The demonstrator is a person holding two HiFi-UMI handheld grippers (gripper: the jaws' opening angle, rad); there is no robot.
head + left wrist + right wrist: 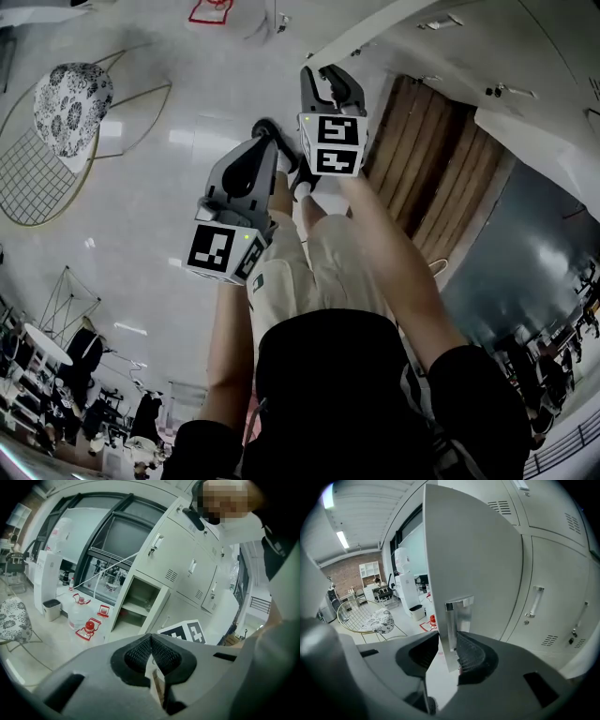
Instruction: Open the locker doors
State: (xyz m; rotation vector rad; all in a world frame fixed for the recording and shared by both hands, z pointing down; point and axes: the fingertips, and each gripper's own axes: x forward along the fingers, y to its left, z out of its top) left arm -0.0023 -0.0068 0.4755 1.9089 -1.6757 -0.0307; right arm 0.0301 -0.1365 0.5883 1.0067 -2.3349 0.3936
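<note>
R claw (447, 656) gripping chrome handle (453, 620) of a locker door (473, 559). Jaws standing abt half apart, handle's upright bar sitting between pads. Right-side pad pressing on it, left-side pad looking close up against it.

Door standing swung out, its face rising straight ahead of claw & above it. More lockers w/ closed doors (553, 588) showing past it, to claw's right, each w/ own handle.

L claw (151, 651) hanging idle, pads meeting tip to tip, nothing in it. One open compartment (140, 599) lying ahead of it, up & left.

Handling, my read:
- Door: thin sheet steel, so light & stiff, prob turning on hinge w/ little drag.
- Handle: smooth & polished, prob slippery.
- Hold: best taking it mid-bar, pads square across, pulling along door's arc, not straight back.
- Risk: yanking risking slip-off.
</note>
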